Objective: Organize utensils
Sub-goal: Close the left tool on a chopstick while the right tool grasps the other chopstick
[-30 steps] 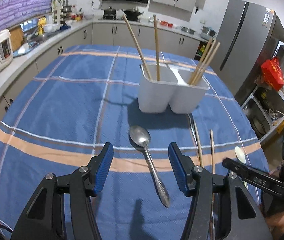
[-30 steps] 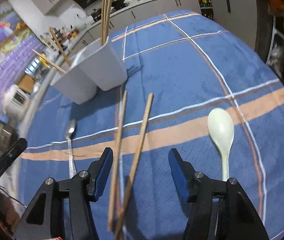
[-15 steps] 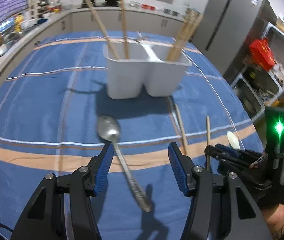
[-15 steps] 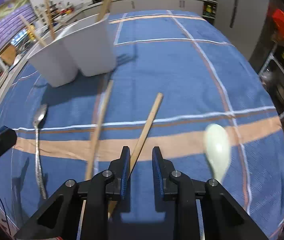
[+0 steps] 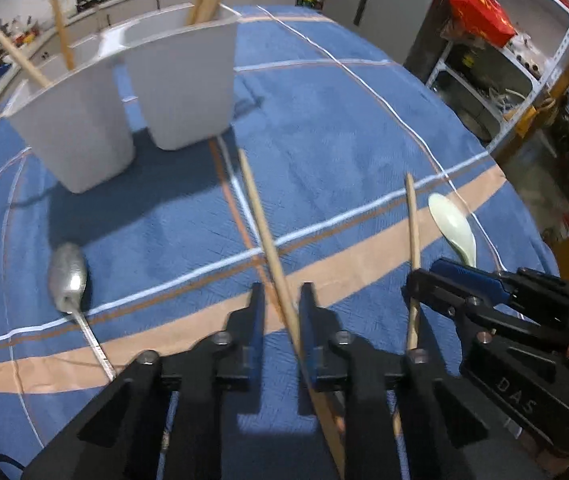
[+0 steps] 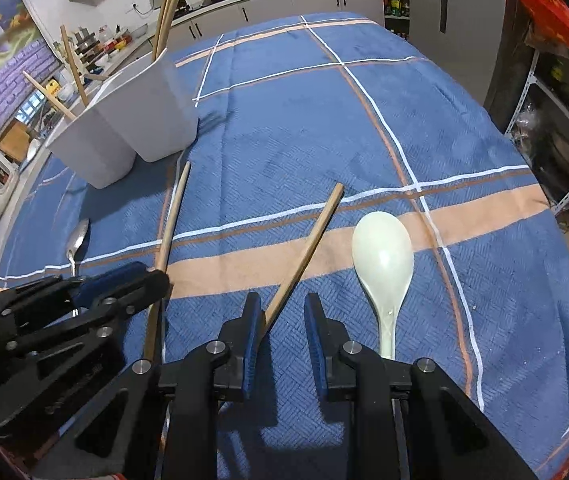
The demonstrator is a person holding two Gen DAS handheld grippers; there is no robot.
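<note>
Closing in since a second ago, the left gripper (image 5: 279, 312) and right gripper (image 6: 283, 322) are each nipping a chopstick (image 5: 262, 226) (image 6: 308, 242) lying near the white holder (image 5: 124, 92), jaws nearly together, so both look ready for lifting.

text: "das" | raised lettering | on: right claw (image 5: 436, 276) body | other: none legible

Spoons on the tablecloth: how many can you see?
2. A metal spoon lies near the left edge, in front of the white holder. A pale green spoon lies on the right, beside the right tool. Others could be hidden inside the holder.
</note>
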